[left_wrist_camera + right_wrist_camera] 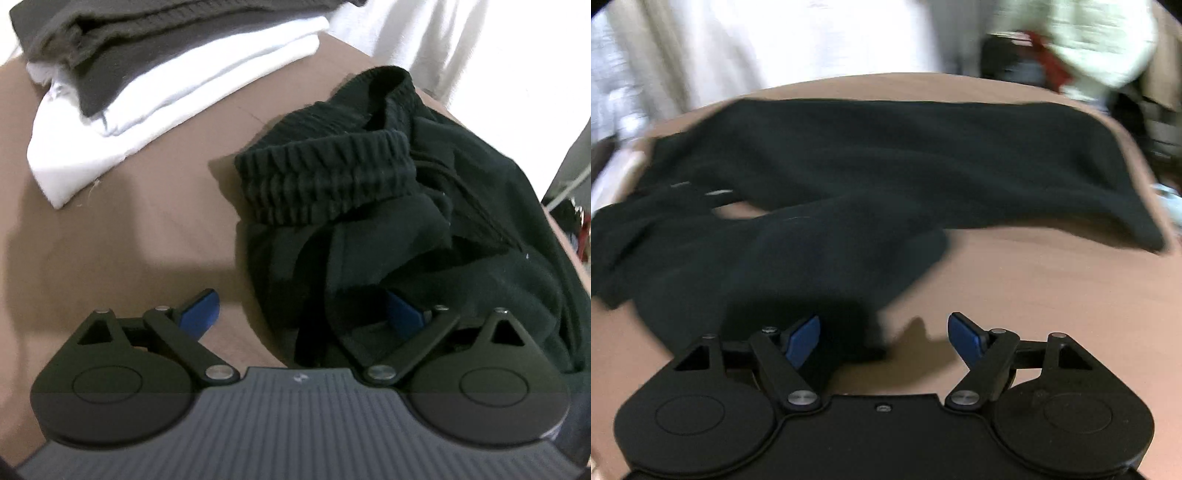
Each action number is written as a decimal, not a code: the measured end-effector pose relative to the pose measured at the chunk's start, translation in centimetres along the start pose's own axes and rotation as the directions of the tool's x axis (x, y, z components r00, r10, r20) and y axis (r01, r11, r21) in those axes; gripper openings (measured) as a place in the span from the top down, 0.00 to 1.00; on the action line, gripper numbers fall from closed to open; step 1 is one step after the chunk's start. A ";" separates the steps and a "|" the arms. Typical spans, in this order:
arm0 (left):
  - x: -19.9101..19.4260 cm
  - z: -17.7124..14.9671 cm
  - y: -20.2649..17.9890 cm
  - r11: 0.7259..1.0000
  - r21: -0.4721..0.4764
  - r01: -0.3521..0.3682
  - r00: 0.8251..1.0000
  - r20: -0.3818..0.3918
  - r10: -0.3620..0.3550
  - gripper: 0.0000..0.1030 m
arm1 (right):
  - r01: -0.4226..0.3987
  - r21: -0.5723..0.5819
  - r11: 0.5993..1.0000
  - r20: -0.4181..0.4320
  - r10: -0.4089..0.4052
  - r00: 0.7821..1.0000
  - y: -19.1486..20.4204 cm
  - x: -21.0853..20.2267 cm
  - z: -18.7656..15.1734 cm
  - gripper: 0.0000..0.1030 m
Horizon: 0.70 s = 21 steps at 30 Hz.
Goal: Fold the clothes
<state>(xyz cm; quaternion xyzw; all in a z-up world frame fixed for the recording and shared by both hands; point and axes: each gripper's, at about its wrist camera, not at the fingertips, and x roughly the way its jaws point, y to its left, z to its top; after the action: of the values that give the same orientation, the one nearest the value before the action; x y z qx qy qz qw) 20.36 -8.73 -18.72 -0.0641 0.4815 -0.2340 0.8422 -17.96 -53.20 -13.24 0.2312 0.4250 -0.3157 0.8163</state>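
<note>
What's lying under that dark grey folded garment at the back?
The dark grey garment sits on folded white clothes, which rest on the brown surface. How many white pieces there are is hidden.

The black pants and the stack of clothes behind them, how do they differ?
The black pants lie rumpled and unfolded, ribbed waistband bunched up; the stack of clothes is folded flat. The pants are one black garment; the stack layers dark grey over white pieces. Both rest on the brown table.
</note>
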 end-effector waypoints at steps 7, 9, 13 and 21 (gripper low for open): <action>-2.1 0.1 -1.5 0.995 0.101 -0.021 0.996 0.083 0.013 0.08 | -0.276 0.474 0.836 0.102 0.259 0.960 -4.6 -1.4 -4.0 0.21; -2.4 0.0 -1.9 0.993 0.122 -0.007 0.996 0.094 -0.004 0.07 | -0.357 0.495 0.793 0.101 0.355 0.929 -3.7 -1.0 -4.5 0.21; -1.8 -0.6 -2.7 0.985 0.175 -0.009 0.997 0.077 -0.005 0.05 | -0.357 0.463 0.811 0.021 0.393 0.919 0.4 0.8 -4.5 0.19; 1.7 -0.5 -1.6 0.998 0.063 -0.001 1.000 -0.015 0.002 0.08 | -0.250 0.467 0.848 0.012 0.277 0.961 5.0 4.2 -5.8 0.16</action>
<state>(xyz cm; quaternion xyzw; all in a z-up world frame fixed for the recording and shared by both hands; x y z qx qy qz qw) 20.17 -10.88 -19.78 -0.0356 0.4804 -0.2489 0.8402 -15.75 -47.34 -19.27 0.4843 0.3238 -0.2866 0.7605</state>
